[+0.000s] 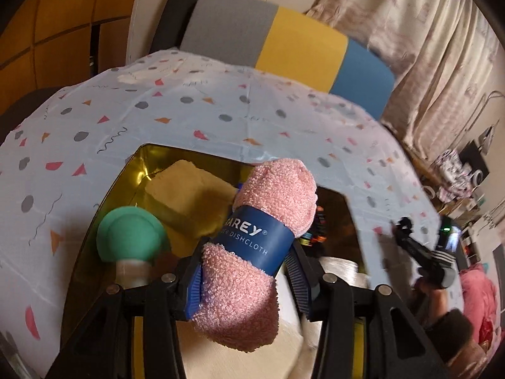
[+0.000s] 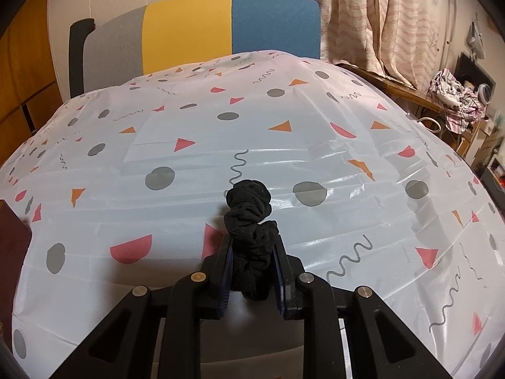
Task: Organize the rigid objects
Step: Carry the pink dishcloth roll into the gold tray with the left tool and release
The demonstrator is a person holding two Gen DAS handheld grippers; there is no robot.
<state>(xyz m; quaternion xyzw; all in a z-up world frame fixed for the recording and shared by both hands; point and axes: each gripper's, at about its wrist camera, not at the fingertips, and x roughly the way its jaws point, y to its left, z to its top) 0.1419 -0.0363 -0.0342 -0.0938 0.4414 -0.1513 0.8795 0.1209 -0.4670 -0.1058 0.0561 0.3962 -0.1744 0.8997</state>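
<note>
While the left gripper [image 1: 249,271] clamps a banded pink dishcloth [image 1: 262,240] above the gold-lined box [image 1: 139,164], apparently for sorting, the right gripper [image 2: 252,271] pinches a black cloth bundle [image 2: 251,221] over the patterned tablecloth [image 2: 315,145] beside that box.

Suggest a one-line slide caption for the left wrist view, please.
Left gripper holds a rolled pink dishcloth above a gold tray.

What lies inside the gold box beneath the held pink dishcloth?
Under the pink dishcloth, the gold box holds a yellow sponge, a green-headed object and something multicoloured. The dishcloth and left gripper cover the rest.
</note>
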